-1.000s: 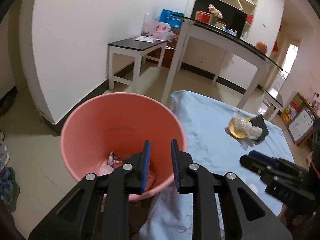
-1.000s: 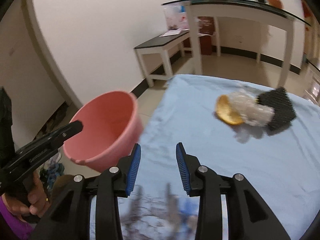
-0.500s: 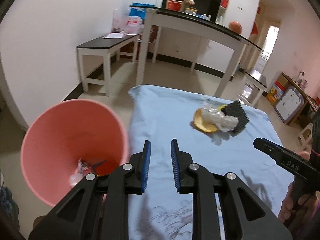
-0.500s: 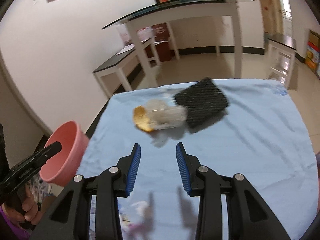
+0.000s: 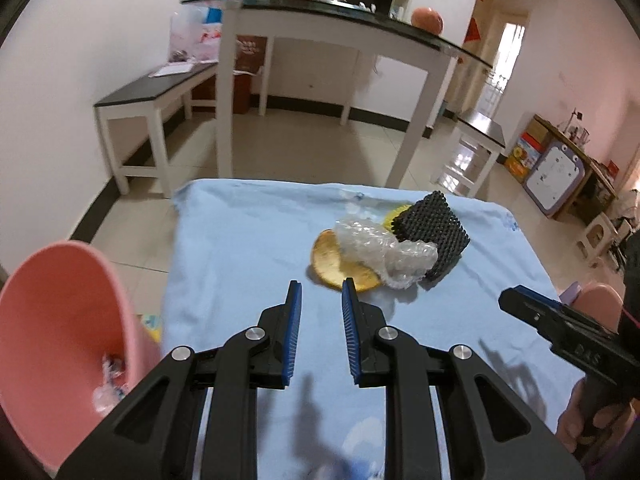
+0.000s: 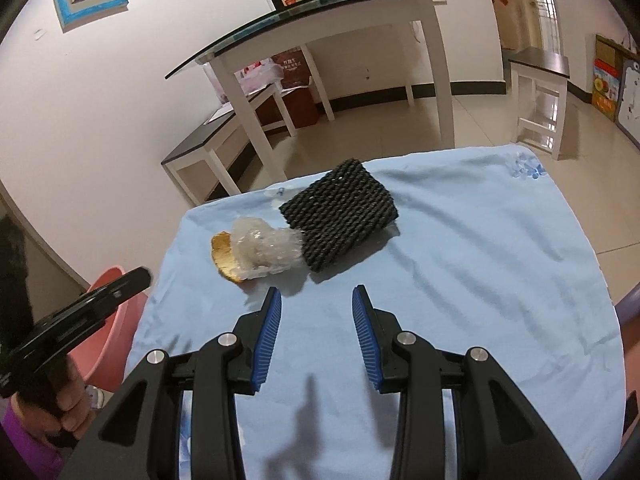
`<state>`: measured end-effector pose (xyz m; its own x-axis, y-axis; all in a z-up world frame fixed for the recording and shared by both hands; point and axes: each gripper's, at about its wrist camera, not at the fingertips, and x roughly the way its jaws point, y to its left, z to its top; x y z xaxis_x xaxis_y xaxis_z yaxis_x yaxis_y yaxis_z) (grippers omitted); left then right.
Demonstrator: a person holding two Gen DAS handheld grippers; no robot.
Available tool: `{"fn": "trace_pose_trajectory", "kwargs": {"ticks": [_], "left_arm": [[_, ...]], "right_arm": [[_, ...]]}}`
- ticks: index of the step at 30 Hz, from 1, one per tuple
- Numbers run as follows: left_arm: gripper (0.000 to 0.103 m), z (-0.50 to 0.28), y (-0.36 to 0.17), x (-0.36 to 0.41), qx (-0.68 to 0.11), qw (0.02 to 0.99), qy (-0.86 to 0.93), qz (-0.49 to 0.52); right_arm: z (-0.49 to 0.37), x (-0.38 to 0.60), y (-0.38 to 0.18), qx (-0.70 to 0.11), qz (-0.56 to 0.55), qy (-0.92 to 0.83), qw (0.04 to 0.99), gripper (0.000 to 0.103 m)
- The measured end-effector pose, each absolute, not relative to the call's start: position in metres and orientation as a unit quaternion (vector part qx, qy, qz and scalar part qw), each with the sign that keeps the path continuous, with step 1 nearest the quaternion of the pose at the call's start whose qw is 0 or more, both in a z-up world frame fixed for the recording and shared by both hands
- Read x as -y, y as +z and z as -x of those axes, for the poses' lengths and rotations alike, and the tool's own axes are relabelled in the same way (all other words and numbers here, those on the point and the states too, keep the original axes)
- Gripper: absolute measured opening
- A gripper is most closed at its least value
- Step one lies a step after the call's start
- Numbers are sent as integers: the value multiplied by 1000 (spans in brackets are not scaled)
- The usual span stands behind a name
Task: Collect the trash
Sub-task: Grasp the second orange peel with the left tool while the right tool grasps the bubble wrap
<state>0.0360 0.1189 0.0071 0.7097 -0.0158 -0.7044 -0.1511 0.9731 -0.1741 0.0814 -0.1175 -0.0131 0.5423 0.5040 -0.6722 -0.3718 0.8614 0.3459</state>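
On the blue-clothed table (image 5: pixel 240 240) lies a small heap of trash: an orange peel (image 5: pixel 332 268), crumpled bubble wrap (image 5: pixel 384 248) and a black foam mesh sleeve (image 5: pixel 432 232). My left gripper (image 5: pixel 320 292) hovers just short of the peel, open and empty. In the right wrist view the mesh sleeve (image 6: pixel 340 216), the bubble wrap (image 6: pixel 268 248) and the peel (image 6: pixel 224 256) lie ahead of my right gripper (image 6: pixel 317 296), which is open with nothing between its pads. A pink bin (image 5: pixel 60 320) holding a few wrappers stands off the table's left edge.
A glass-topped white table (image 5: pixel 340 32), a low dark-topped bench (image 5: pixel 152 92) and a small stool (image 5: pixel 476 136) stand on the tiled floor beyond. The right gripper (image 5: pixel 516 304) shows at the right of the left wrist view, held by a hand. Toy shelves line the far right wall.
Both grippers have swung away from the pink bin toward the trash heap. The bin has slid to the left edge of both views. The jaws' gaps look unchanged.
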Motion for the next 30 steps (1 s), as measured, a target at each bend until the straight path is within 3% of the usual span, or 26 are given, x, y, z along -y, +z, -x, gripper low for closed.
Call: {"fn": "trace_pose_trajectory", "kwargs": {"ticks": [17, 19, 23, 24, 26, 30], "left_arm": [[21, -121, -43, -125, -423, 895, 30, 137], [21, -123, -47, -124, -421, 897, 28, 134], [20, -122, -51, -123, -416, 901, 27, 121], [20, -121, -51, -122, -414, 902, 26, 118], [4, -120, -51, -121, -412, 904, 30, 108], [0, -113, -51, -119, -406, 907, 31, 109]], "right_arm": [[-124, 93, -9, -407, -92, 305, 856, 42], [-128, 82, -9, -403, -79, 316, 855, 49], [-134, 58, -16, -409, -51, 327, 851, 50], [-136, 53, -19, -412, -46, 328, 849, 50], [-138, 45, -25, -422, -36, 328, 844, 50], [-140, 37, -36, -436, -26, 325, 839, 50]]}}
